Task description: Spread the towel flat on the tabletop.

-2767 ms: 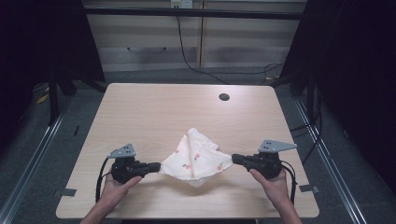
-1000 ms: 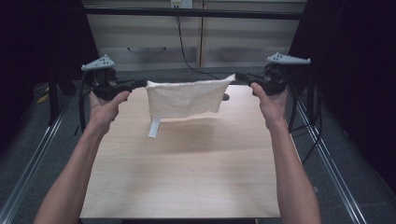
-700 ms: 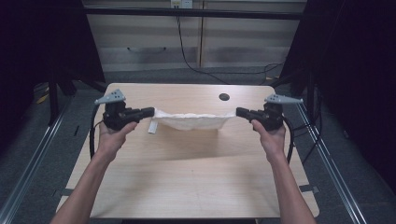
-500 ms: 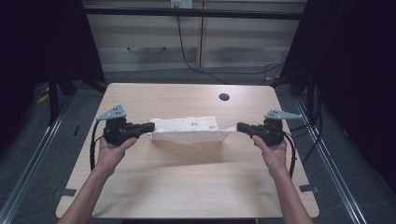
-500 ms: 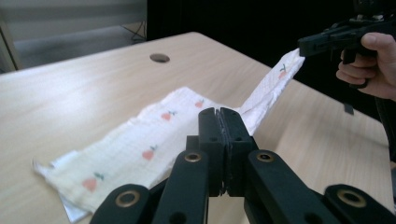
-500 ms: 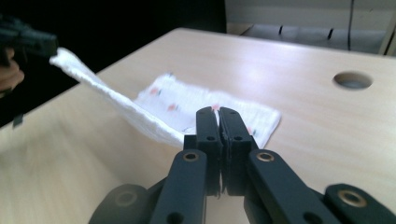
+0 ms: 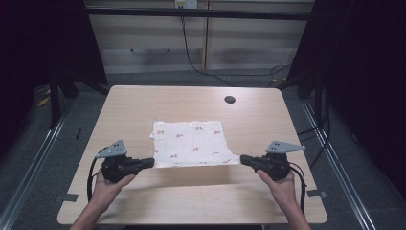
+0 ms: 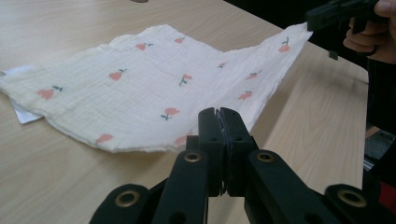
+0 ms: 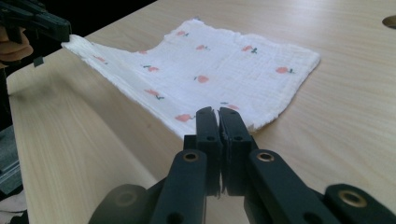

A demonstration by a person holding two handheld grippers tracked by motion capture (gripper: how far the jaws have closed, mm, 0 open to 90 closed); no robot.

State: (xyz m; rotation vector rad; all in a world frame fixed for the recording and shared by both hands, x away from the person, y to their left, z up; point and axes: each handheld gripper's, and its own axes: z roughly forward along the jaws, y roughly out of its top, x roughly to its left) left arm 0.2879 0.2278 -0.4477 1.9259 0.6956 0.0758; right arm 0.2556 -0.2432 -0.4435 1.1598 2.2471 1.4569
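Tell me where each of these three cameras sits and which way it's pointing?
High view: fixed above the person's side, looking forward and down on the table; forearms and both grippers enter from below.
Left gripper view: rides the left gripper, looking along its jaws across the cloth to the right gripper.
Right gripper view: rides the right gripper, facing the left gripper.
All share the cloth.

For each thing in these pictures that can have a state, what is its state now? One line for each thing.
Cloth: spread out, far part flat on the table, near edge lifted and stretched between both grippers.
Left gripper: shut on the near left corner of the cloth.
Right gripper: shut on the near right corner of the cloth.
Table hole: uncovered, apart from the cloth.
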